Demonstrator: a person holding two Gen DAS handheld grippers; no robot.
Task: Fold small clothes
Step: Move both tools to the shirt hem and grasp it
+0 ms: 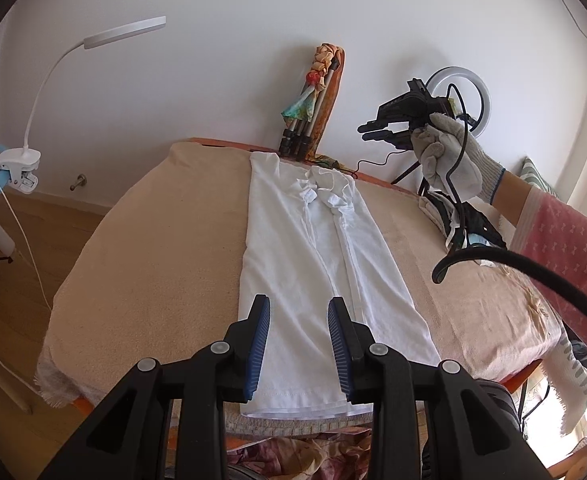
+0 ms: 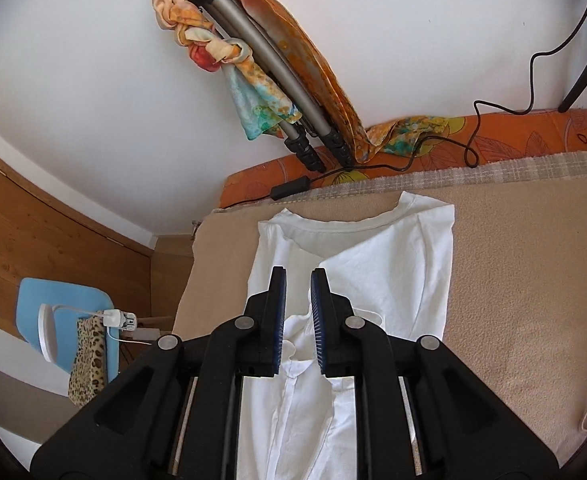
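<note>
A white shirt (image 1: 317, 264) lies flat on the beige-covered table (image 1: 165, 264), both sides folded in toward the middle into a long strip, its hem near me and its collar at the far end. My left gripper (image 1: 299, 308) is open and empty above the hem end. My right gripper (image 1: 377, 130), held in a gloved hand, hovers high above the table's right side; in its own view, my right gripper (image 2: 298, 284) is open and empty above the shirt (image 2: 393, 272) near the collar.
A folded tripod wrapped in a colourful scarf (image 1: 313, 96) leans on the wall behind the table. A ring light (image 1: 459, 96) and dark clothes (image 1: 465, 224) are at the right. A white clamp lamp (image 1: 17, 168) stands left. A black cable (image 2: 433, 152) runs along the far edge.
</note>
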